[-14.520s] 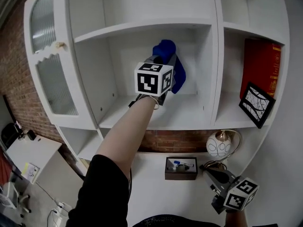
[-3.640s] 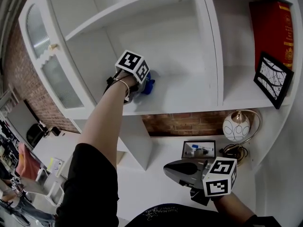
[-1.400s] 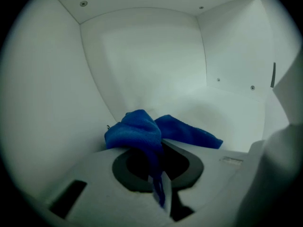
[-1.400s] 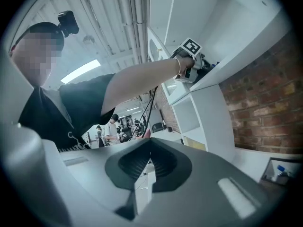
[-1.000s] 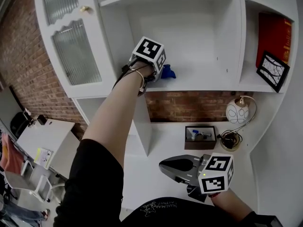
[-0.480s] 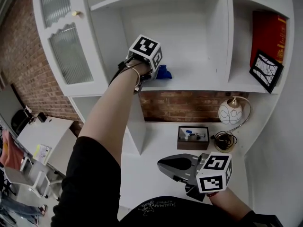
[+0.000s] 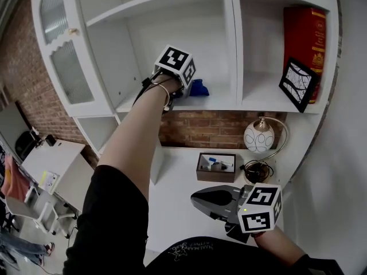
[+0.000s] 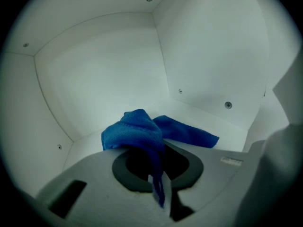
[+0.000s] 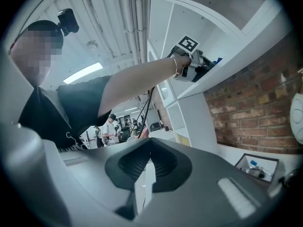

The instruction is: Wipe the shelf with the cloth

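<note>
The cloth (image 8: 142, 131), spread rightward along the shelf (image 8: 213, 124), is clamped by the left gripper (image 8: 158, 183); the right gripper (image 9: 146, 176) is held closed, empty

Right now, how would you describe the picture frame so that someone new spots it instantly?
Start at the white shelf unit and go to its right-hand compartment, on the same level as the raised arm. The picture frame stands tilted there in front of a tall red book. It is the only black-framed thing, with a white panel crossed by dark branching lines.
</note>
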